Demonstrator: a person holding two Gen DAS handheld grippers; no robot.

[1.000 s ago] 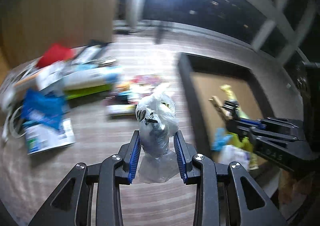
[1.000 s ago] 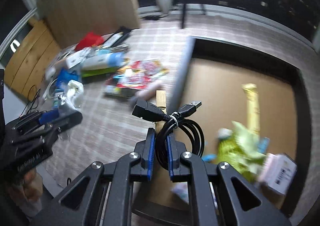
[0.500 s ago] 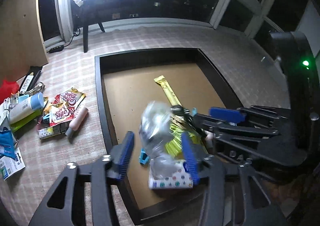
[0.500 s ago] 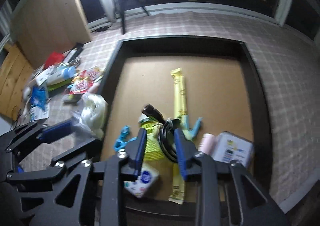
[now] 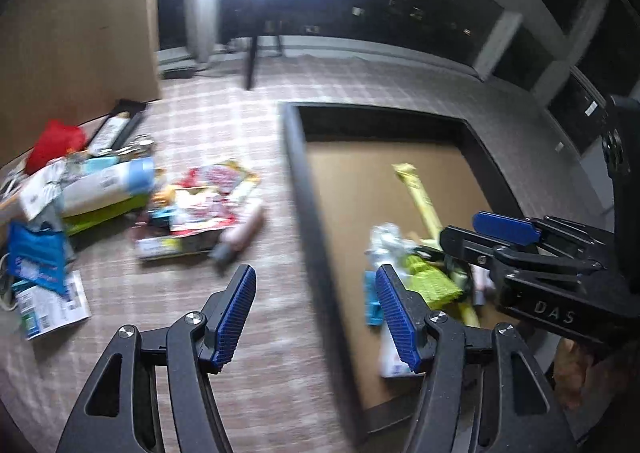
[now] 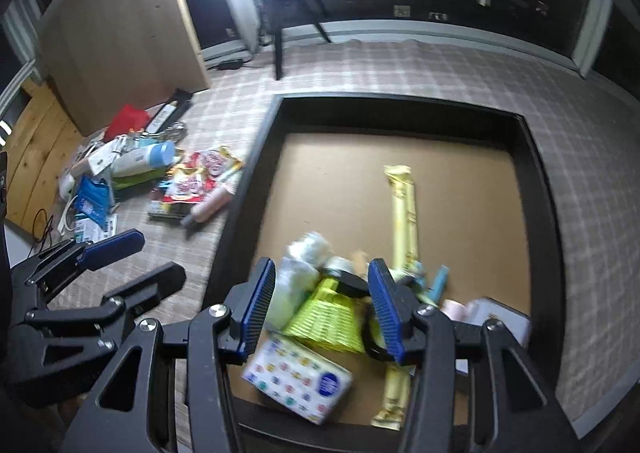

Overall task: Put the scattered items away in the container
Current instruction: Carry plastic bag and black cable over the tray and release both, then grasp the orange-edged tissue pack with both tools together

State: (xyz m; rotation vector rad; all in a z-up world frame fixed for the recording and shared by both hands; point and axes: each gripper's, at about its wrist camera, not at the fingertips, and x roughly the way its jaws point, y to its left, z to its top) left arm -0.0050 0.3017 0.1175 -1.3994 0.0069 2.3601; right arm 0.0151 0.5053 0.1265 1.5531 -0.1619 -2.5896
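Hovering with jaws spread and empty, the left gripper [image 5: 316,317] and right gripper [image 6: 322,305] are risking snagging the container [image 6: 256,157] rim just ahead.

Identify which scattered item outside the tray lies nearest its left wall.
The pink tube: it lies right beside the tray wall; the snack packets and bottle sit farther left.

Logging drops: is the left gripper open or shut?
Open: the left gripper has its blue pads spread wide, nothing between them.
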